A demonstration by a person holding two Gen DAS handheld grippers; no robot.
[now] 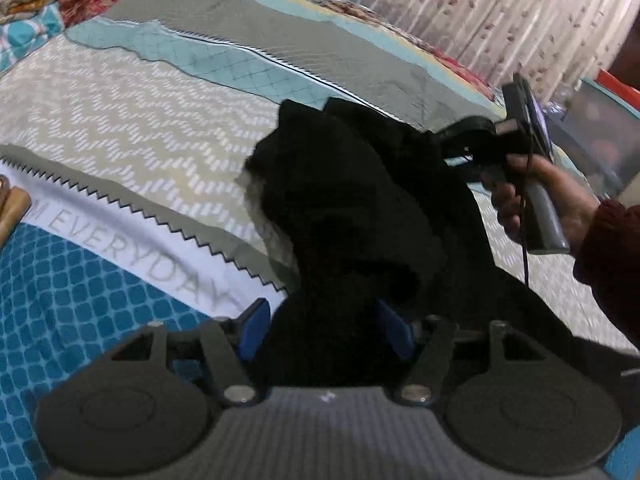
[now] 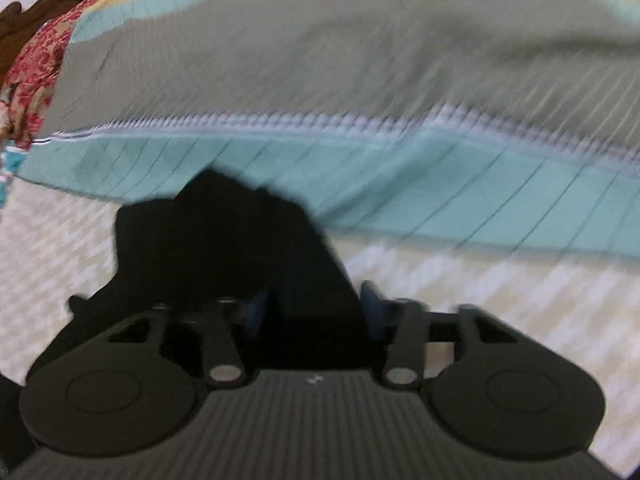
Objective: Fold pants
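Risk, largest first: pants (image 1: 352,208) sag in a loose black heap between the two grips; if the slack isn't pulled out, the fold will likely set crooked on the bedspread (image 1: 132,120). Lesser risk: thick cloth slipping out of either clamp during the carry.

Pants: black, bunched, lifted above the bedspread, no seams or legs readable. Left gripper (image 1: 324,320) clamped on a wad of them. Right gripper (image 2: 316,304) likewise, blue pads pressed to cloth; its view is blurred.
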